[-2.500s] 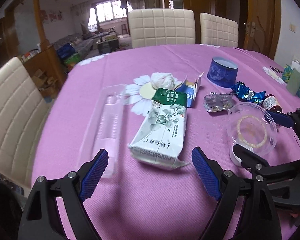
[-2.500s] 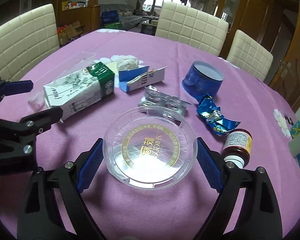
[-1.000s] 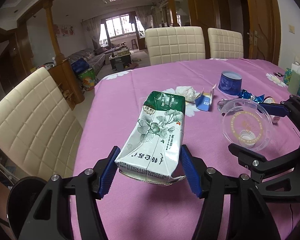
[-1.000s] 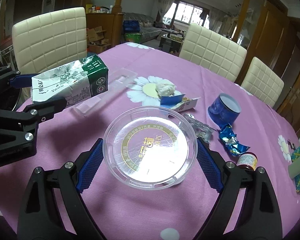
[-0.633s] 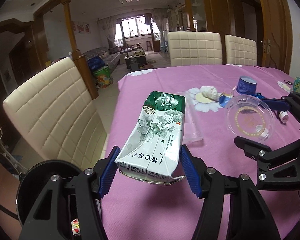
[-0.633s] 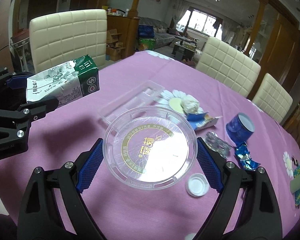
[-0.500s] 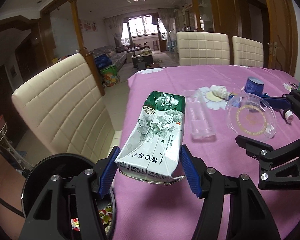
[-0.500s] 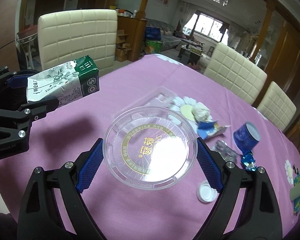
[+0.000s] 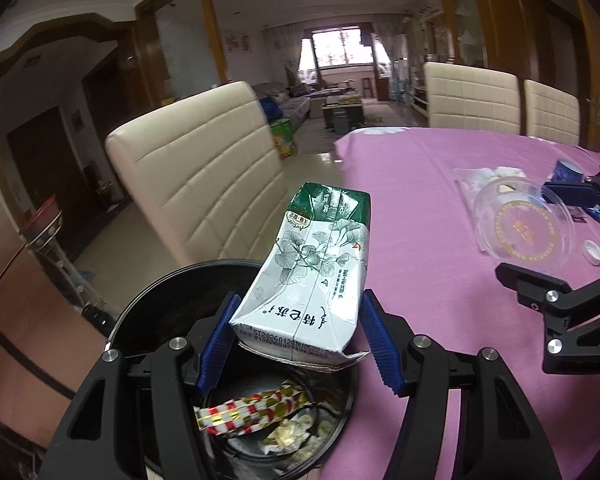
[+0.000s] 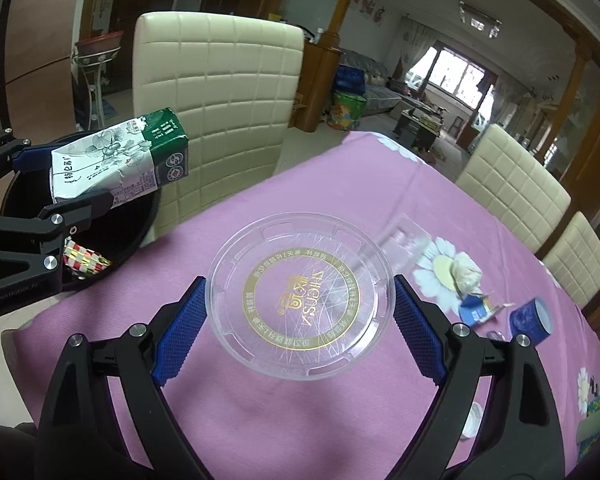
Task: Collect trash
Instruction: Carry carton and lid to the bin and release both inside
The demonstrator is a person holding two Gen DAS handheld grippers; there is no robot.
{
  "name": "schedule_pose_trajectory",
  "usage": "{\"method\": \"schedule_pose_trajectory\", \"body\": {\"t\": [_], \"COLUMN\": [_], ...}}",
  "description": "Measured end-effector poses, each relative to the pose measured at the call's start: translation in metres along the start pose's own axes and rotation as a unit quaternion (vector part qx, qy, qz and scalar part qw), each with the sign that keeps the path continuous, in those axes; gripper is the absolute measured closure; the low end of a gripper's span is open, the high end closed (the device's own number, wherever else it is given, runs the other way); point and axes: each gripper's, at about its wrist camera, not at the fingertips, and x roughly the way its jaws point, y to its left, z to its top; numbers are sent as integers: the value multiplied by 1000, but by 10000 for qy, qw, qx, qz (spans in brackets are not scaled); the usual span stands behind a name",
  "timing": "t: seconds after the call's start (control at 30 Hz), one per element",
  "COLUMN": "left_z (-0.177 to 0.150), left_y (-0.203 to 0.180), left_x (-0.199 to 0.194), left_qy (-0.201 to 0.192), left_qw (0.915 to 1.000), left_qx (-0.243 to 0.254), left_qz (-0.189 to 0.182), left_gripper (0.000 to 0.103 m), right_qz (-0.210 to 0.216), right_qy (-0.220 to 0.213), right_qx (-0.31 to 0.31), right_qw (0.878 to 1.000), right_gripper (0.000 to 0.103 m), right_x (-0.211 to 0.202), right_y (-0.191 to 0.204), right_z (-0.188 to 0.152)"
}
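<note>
Gripping the milk carton, your left gripper held it above the black bin beside the table's edge. Your right gripper clamped the clear lid over that edge.

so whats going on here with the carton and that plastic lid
A person is clearing trash off the pink table with a gripper in each hand. The left gripper clamps a green and white milk carton above the open black bin, which already holds wrappers. The right gripper grips a clear round plastic lid over the table. More scraps lie further back on the table.
</note>
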Motion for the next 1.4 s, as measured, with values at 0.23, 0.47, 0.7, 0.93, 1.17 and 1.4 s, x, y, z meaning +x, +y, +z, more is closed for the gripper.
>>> {"method": "schedule_pose_trajectory", "body": {"t": [0.23, 0.47, 0.7, 0.93, 1.17, 1.4], "left_z": [-19, -41, -57, -56, -57, -59], "left_y": [35, 60, 75, 75, 81, 80], "left_x": [2, 12, 18, 16, 16, 12], "left_qy": [215, 565, 693, 601, 660, 588], "left_qw": [9982, 9940, 9918, 9928, 9911, 9917], "left_qx": [-429, -794, -985, -928, -1060, -963], "left_qz": [361, 488, 425, 459, 455, 611], "left_gripper": [43, 43, 43, 40, 35, 33], "right_qz": [269, 496, 551, 563, 601, 678], "right_qy": [-25, 26, 68, 101, 109, 101], "right_qx": [-263, -403, -529, -541, -579, -643], "right_qw": [9993, 9980, 9971, 9969, 9964, 9956], "right_gripper": [15, 15, 15, 15, 15, 15], "right_x": [8, 16, 18, 19, 19, 20], "right_y": [35, 64, 79, 82, 84, 91], "right_z": [12, 16, 17, 19, 21, 23]}}
